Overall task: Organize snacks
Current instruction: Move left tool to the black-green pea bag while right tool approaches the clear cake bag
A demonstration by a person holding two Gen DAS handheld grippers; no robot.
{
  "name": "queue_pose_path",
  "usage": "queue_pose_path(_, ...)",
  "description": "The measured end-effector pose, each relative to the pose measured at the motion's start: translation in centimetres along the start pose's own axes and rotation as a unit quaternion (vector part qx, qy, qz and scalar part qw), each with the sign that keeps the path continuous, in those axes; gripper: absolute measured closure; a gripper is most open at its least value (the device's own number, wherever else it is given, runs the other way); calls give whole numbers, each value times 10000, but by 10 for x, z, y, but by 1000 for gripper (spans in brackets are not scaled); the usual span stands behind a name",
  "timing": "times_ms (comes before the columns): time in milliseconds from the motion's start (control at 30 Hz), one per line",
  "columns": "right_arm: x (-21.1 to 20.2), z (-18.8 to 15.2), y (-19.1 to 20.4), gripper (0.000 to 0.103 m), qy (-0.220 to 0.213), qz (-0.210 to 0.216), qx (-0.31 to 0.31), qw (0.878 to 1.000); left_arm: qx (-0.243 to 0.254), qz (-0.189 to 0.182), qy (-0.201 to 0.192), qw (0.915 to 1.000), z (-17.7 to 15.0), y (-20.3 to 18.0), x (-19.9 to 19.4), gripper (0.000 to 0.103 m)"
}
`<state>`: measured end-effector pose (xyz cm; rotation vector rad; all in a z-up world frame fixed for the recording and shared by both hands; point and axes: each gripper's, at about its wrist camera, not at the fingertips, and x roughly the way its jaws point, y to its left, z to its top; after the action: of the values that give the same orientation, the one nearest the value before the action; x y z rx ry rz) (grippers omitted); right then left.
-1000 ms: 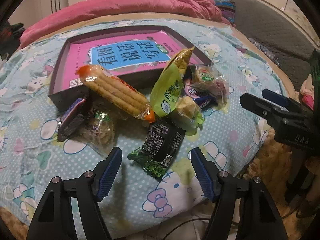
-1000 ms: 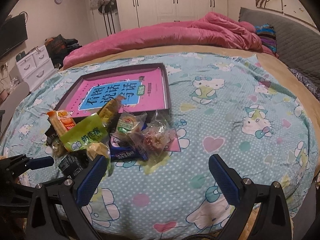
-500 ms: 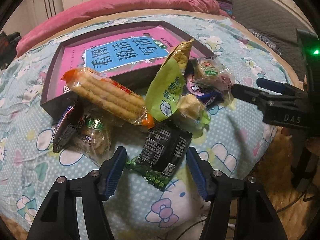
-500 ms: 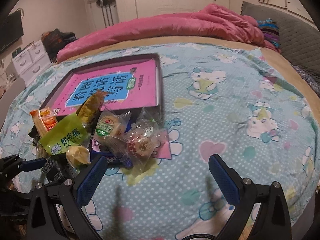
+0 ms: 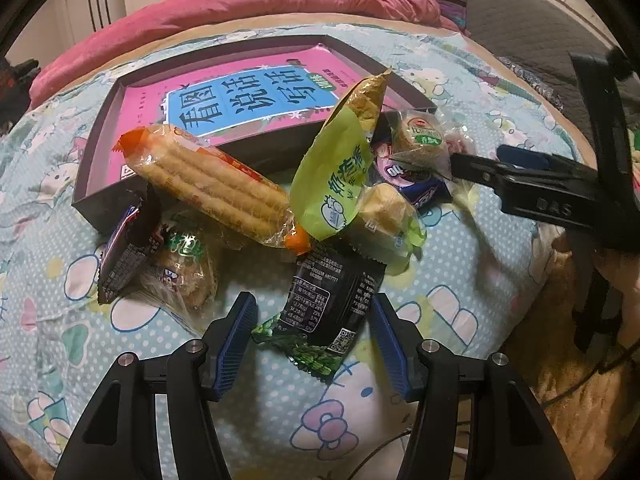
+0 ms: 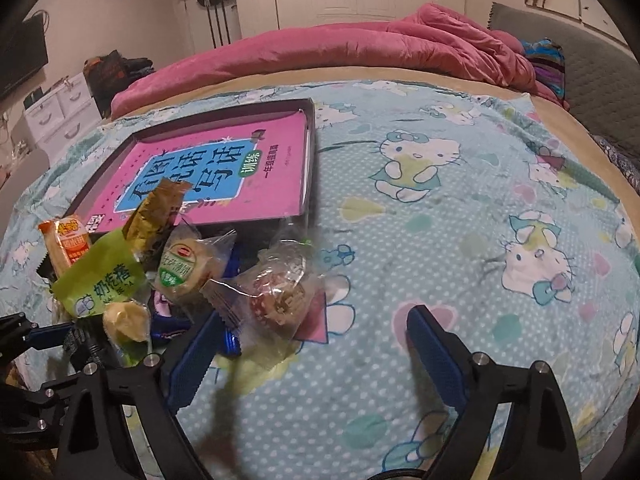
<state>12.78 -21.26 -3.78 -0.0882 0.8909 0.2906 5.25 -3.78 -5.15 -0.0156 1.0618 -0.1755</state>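
We had the left gripper low in frame, jaws open astride the black packet to grab it; right gripper gaped beside the pile.

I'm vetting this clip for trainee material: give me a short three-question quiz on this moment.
1. True or false: the left tool is shut on the black-and-green packet.
2. What lies inside the dark tray? A) a pink book B) snacks C) nothing
3. Fill in: the long biscuit pack leans on the tray's ____ wall.

Key: 1. False: its jaws are open, with the packet between them. 2. A: the pink book. 3. Near, meaning the front one.
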Motion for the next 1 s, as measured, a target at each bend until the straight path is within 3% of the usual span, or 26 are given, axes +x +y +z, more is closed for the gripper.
queue_pose_path(33, 3, 2, 1, 17, -14, -35, -62, 10000, 6, 9, 2, 10000, 0, 0, 0, 42)
queue_pose_path(167, 15, 6, 3, 19, 0, -87, -201, 9998, 38, 114, 55, 9999, 0, -2, 4, 45)
queue_pose_path(333, 32, 11, -6, 37, 49, -89, -145, 9998, 32, 176, 82, 9998, 1, -2, 8, 45)
queue_pose_path(567, 36, 16, -17, 50, -122, -70, -37, 9999, 90, 283, 44, 9996, 2, -6, 10, 49)
queue_pose_path(633, 34, 16, -21, 61, -167, -31, 77, 9998, 47, 252, 34, 9997, 2, -4, 10, 50)
queue_pose_path(1000, 22, 8, -28, 57, -120, 102, 383, 9991, -113, 57, 15, 9999, -1, 3, 4, 55)
